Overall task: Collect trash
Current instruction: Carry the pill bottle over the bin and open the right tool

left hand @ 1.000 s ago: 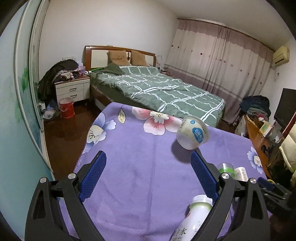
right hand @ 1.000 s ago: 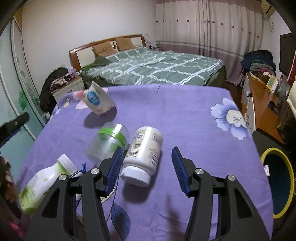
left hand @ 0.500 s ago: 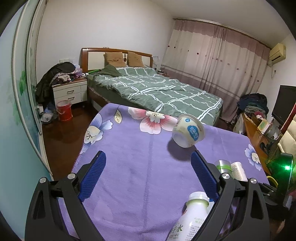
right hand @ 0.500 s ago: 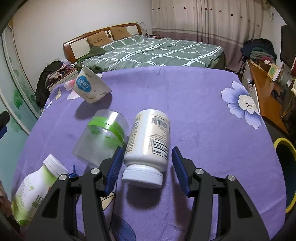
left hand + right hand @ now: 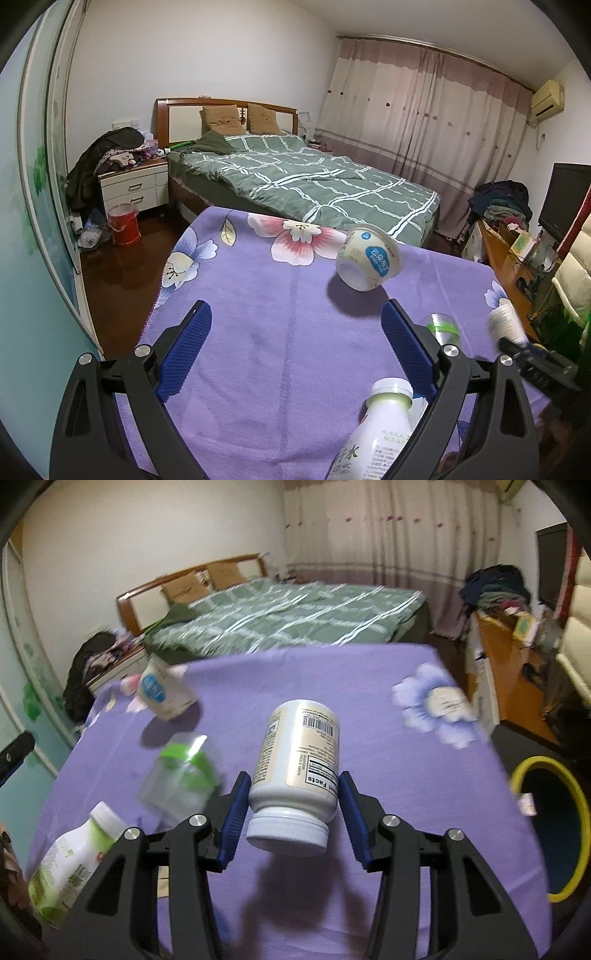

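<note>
The right gripper (image 5: 293,801) has its blue fingers (image 5: 233,814) pressed against both sides of a white pill bottle (image 5: 297,771), gripping it near the cap end, cap toward the camera. The bottle is lifted off the purple flowered cloth on the counter (image 5: 369,709), with its shadow below. Left of it lies a clear jar with a green band (image 5: 181,775), blurred. At the near left lies a green-and-white drink bottle (image 5: 72,864), and at the far left a white yogurt cup (image 5: 164,694) is tipped on its side. A yellow-rimmed bin (image 5: 554,827) stands off the counter's right edge.

The left gripper (image 5: 295,339) hangs over the near left part of the counter, its fingers (image 5: 186,349) spread wide and holding nothing. The yogurt cup (image 5: 369,258) lies beyond its right finger, and the drink bottle (image 5: 380,432) sits near that finger's base.
</note>
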Tool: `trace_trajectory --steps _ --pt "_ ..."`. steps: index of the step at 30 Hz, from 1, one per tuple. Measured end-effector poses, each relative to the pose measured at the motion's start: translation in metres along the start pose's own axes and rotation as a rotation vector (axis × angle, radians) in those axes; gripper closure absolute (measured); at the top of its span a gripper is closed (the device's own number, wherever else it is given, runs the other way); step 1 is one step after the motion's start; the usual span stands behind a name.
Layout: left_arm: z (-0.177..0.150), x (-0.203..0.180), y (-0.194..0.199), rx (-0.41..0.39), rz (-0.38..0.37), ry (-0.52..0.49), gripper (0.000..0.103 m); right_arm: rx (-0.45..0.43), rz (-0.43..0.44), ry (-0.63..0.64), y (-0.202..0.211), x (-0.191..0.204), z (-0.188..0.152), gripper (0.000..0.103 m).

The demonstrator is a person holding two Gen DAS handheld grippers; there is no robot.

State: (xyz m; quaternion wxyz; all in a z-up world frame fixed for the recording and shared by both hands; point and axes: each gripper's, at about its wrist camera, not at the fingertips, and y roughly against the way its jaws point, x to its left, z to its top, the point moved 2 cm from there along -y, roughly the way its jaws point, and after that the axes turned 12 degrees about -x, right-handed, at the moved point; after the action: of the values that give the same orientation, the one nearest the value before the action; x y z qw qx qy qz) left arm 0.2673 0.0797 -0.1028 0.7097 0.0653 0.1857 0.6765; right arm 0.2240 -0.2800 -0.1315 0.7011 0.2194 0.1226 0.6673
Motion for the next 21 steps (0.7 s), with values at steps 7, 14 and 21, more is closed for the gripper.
trace_trajectory --steps 7,14,21 --pt "-0.001 -0.002 -0.001 0.000 -0.003 -0.006 0.011 -0.078 -0.200 -0.082 0.027 -0.087 0.011 0.056" --pt "-0.003 -0.003 -0.003 0.009 0.008 -0.014 0.011 -0.071 -0.428 -0.192 0.042 -0.184 0.005 0.056" --pt "-0.003 -0.003 -0.005 0.012 0.006 -0.015 0.011 -0.032 -0.550 -0.277 0.042 -0.241 -0.009 0.056"
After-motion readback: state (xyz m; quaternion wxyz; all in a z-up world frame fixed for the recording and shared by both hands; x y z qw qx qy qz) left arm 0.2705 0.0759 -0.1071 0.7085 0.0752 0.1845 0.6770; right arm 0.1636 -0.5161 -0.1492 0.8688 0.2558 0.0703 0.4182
